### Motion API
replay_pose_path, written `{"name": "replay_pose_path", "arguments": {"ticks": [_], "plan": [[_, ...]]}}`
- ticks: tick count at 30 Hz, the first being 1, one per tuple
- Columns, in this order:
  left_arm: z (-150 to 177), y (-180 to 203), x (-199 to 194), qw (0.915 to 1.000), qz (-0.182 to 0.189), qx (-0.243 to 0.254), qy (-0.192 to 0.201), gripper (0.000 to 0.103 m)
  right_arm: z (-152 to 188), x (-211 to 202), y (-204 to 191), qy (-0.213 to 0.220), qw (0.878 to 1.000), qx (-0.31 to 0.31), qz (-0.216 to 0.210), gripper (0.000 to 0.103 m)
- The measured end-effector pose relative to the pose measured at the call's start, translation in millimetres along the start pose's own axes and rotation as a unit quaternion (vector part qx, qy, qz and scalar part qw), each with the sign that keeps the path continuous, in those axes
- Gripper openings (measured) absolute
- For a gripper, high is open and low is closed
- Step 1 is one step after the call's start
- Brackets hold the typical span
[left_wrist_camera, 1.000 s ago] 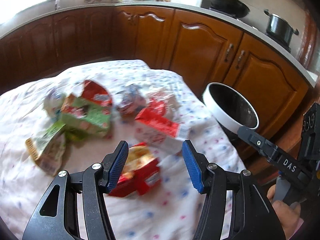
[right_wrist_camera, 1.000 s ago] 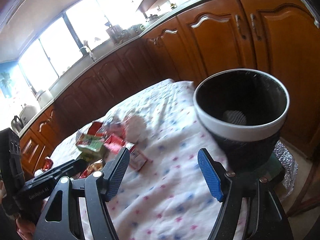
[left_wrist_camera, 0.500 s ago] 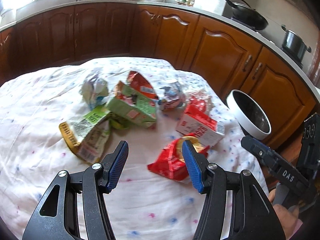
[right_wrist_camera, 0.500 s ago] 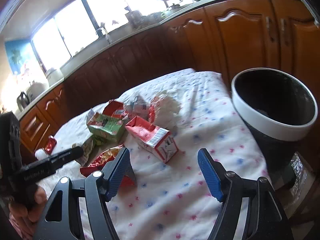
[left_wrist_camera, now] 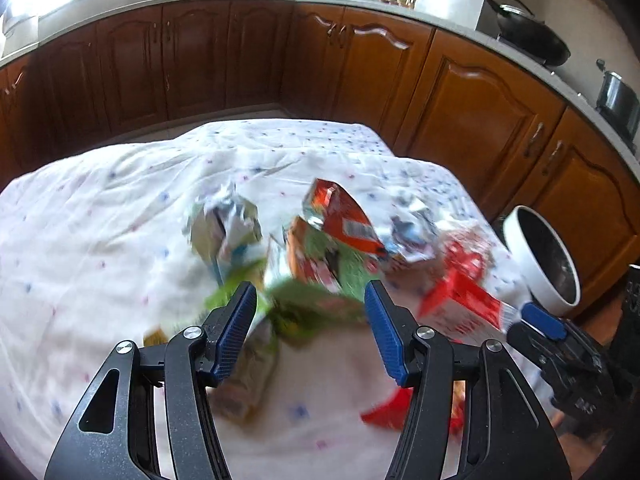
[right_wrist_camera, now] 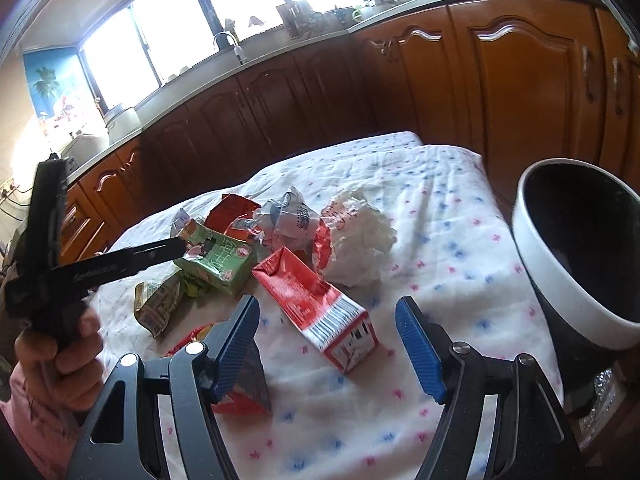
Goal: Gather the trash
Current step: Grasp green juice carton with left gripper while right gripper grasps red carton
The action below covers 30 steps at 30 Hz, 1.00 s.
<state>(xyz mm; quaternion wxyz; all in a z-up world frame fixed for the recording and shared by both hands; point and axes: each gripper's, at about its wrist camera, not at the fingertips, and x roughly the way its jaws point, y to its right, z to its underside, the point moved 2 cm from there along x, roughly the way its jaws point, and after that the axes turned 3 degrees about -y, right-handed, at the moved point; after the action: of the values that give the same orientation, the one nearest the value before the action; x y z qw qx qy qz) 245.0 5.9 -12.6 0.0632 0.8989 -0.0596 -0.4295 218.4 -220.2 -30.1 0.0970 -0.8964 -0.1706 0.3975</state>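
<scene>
Just beside the red carton [right_wrist_camera: 320,304], crumpled white wrapper [right_wrist_camera: 360,240], green carton [right_wrist_camera: 218,258].

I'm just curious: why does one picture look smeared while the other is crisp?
Left wrist view: the wrappers are streaked with motion blur, though its own fingers stay sharp. Right wrist view: the red carton is crisp, but the windows glare white.
</scene>
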Motion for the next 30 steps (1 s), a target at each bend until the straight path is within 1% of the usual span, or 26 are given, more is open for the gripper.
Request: {"name": "replay_pose_path", "arguments": {"ticks": [5, 10, 12, 14, 15, 16, 17, 19, 21, 26, 28, 30], "plan": [[-14.0, -1.3, 23.9, 0.9996, 0.010, 0.012, -0.022, 0.057, -3.0, 14.4, 0.7, -0.013, 1.000, -0.003, -0.007, 0.072], [-15.2, 5.0, 44.8, 0.9987, -0.003, 0.030, -0.042, 0.057, -2.0, 24.0, 0.7, -0.024, 1.000, -0.010, -0.006, 0.072], [-13.9, 4.3, 48.0, 0.9986, 0.006, 0.030, -0.045, 0.057, -1.8, 25.9, 0.1, -0.026, 1.000, -0.013, -0.004, 0.070], [-12.4, 8.4, 46.4, 0.9986, 0.002, 0.036, -0.038, 0.056, -1.4, 26.2, -0.3, -0.029, 0.999, -0.015, -0.004, 0.055], [-11.9, 9.6, 44.4, 0.9986, 0.000, 0.039, -0.034, 0.053, -1.5, 26.2, -0.6, -0.029, 0.999, -0.016, -0.001, 0.053], [-11.8, 10.1, 42.7, 0.9987, 0.000, 0.041, -0.030, 0.049, -1.0, 25.1, -0.5, -0.028, 0.999, -0.017, 0.005, 0.043], [-10.9, 10.3, 37.8, 0.9988, 0.001, 0.042, -0.024, 0.047, -0.3, 24.3, -0.3, -0.028, 0.999, -0.017, 0.008, 0.038], [-9.1, 10.6, 28.9, 0.9991, 0.006, 0.038, -0.016, 0.040, 2.0, 21.7, 1.2, -0.028, 0.999, -0.013, 0.010, 0.036], [-6.9, 12.4, 21.7, 0.9992, 0.011, 0.038, -0.011, 0.039, 4.4, 19.3, 2.1, -0.027, 1.000, -0.011, 0.010, 0.035], [9.9, 23.9, 4.9, 0.9986, 0.025, 0.046, -0.001, 0.035, 12.8, 9.2, 4.2, -0.023, 1.000, 0.000, 0.009, 0.034], [18.8, 27.5, -2.9, 0.9982, 0.038, 0.046, -0.002, 0.032, 15.9, 4.4, 3.4, -0.022, 1.000, 0.001, 0.008, 0.034], [28.4, 30.8, -7.1, 0.9976, 0.048, 0.049, -0.008, 0.032, 17.0, 3.2, 3.0, -0.025, 1.000, -0.002, 0.013, 0.034]]}}
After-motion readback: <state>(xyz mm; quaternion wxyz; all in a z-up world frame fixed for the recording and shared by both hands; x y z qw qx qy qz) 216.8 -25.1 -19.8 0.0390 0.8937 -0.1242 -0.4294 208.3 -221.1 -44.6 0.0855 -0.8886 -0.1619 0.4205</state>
